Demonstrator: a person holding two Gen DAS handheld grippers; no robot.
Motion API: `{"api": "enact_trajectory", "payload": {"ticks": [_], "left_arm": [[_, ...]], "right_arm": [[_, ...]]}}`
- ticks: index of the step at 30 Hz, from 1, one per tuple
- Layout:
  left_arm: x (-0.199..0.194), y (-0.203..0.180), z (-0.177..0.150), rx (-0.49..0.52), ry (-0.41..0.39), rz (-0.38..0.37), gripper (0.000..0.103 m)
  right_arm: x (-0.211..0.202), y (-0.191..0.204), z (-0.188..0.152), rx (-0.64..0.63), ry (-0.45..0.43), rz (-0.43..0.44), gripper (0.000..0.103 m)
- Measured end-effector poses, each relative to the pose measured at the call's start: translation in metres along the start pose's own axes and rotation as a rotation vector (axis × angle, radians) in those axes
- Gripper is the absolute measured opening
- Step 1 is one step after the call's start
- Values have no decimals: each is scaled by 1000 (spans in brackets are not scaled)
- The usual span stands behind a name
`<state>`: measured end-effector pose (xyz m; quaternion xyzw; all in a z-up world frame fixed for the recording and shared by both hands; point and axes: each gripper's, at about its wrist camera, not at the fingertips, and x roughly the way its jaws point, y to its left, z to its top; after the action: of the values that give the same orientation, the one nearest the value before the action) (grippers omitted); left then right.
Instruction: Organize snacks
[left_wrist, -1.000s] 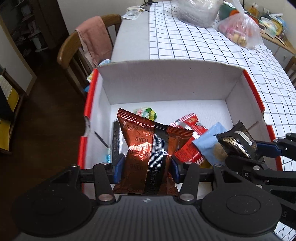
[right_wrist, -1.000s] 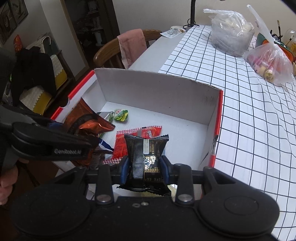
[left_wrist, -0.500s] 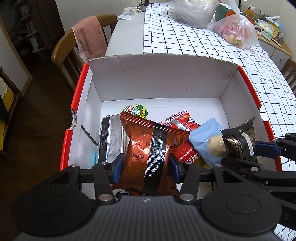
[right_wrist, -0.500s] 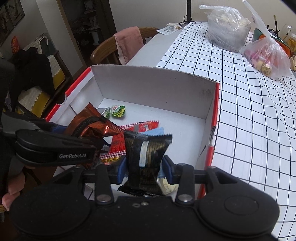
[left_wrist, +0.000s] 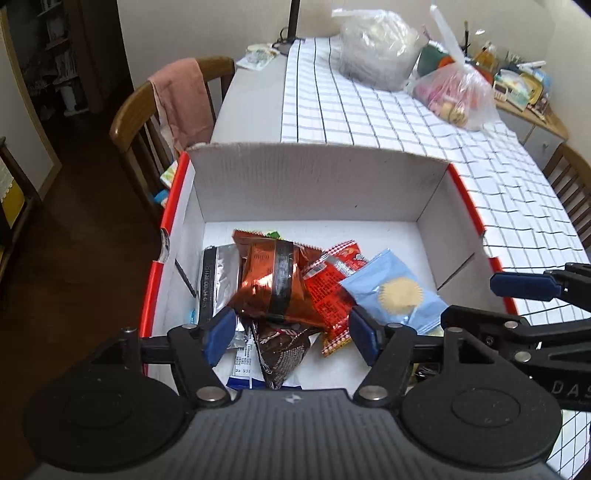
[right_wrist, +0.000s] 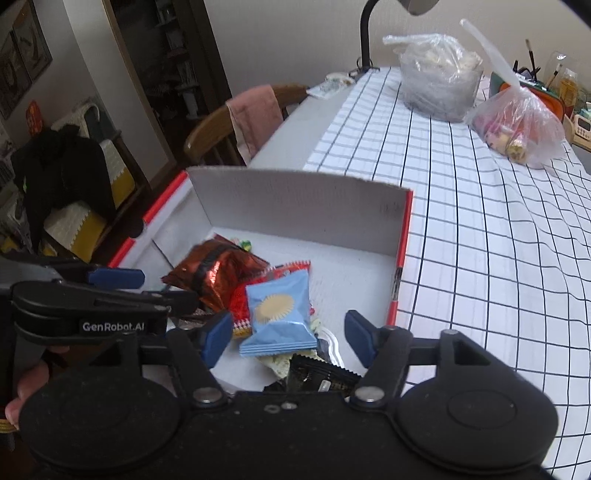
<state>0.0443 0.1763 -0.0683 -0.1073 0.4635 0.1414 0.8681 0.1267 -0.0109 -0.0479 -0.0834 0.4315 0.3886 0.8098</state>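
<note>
A white cardboard box with red edges (left_wrist: 317, 184) (right_wrist: 295, 195) holds several snack packets. The copper Oreo packet (left_wrist: 275, 282) (right_wrist: 218, 273) lies on top of the pile, beside a red packet (left_wrist: 330, 280), a light blue biscuit packet (left_wrist: 395, 291) (right_wrist: 279, 310) and a silver packet (left_wrist: 218, 280). My left gripper (left_wrist: 291, 334) is open and empty just above the box's near end. My right gripper (right_wrist: 284, 338) is open and empty; the black packet (right_wrist: 319, 376) lies in the box just below it.
The box sits at the near end of a table with a checked cloth (right_wrist: 480, 221). Two plastic bags (left_wrist: 376, 48) (left_wrist: 456, 94) stand at the far end. A wooden chair with a pink cloth (left_wrist: 177, 103) is at the left.
Both grippers have opened. The Oreo packet dropped from the left gripper into the box, and the black packet dropped from the right one. Both grippers have pulled back a little.
</note>
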Motion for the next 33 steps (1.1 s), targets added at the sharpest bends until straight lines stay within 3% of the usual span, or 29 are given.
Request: {"api": "enact_trajectory", "payload": {"ticks": [10,15,19,29,33], "left_arm": [[-40,-4,-6,-5,-85,-25,73],[-58,-5,-11,-11,-125,-33,77],[-70,-4,-16,-21,-148,-42,81],[-93,-9,-36,-32,-184,-66,89],[-99,-10,-44,-37,-195,-70,101]], "right_arm": [[-43,0,-4,6,-109,28,90],[-64,-1,-8,15,-164,31,92],[-77,-3,-14,33,-207,30,101],[-94,-1,-37,88,-263,-6,103],[-96,3,-49,107,-273,-30,103]]}}
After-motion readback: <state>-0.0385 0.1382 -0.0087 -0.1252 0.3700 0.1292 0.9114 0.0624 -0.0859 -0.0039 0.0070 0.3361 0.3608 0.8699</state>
